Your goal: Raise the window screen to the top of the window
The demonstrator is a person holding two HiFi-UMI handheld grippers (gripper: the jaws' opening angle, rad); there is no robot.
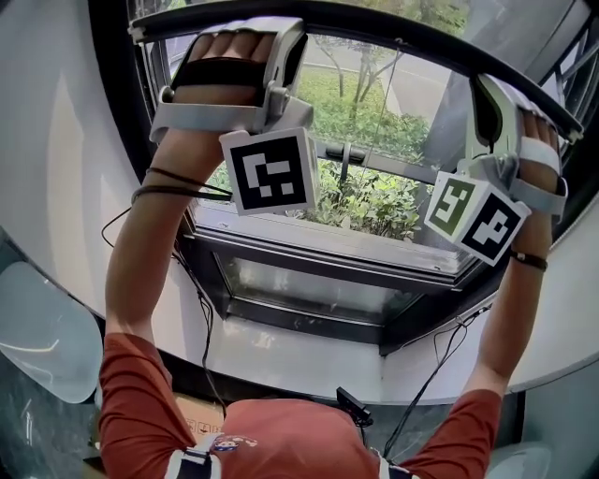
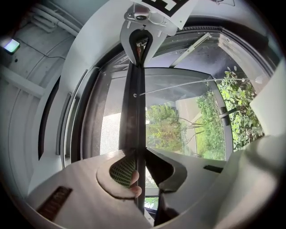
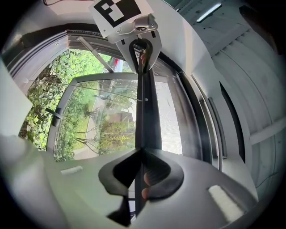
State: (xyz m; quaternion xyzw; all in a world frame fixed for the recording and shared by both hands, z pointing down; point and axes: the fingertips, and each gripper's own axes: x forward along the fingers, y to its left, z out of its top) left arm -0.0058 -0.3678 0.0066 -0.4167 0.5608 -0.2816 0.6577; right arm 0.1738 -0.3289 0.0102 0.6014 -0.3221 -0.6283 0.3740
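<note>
the window frame [image 1: 318, 257] fills the head view, with greenery [image 1: 374, 201] behind the glass and a pale sill [image 1: 309, 360] along its lower edge. the window screen shows there only as its dark bar [image 1: 393, 25], which curves across the top edge of the frame; whatever hangs above it is cut off. the gripper views supply that. in the left gripper view the bar [image 2: 134, 103] runs straight away to the right gripper [image 2: 143, 27], with grey mesh [image 2: 111, 129] on one side and clear glass on the other. the right gripper view shows the same bar [image 3: 145, 116] reaching the left gripper [image 3: 142, 31], with mesh [image 3: 172, 120] beside it. the left gripper [image 1: 285, 42] is clenched on the bar near the frame's upper left corner, and the right gripper [image 1: 482, 98] grasps it near the upper right corner; in each gripper's own view both jaws press on the bar. the raised arms and the marker cubes [image 1: 270, 170] cover parts of the glass. a dark handle [image 1: 344, 161] stands at the middle rail, and thin cables [image 1: 204, 318] cross the sill's left end.
</note>
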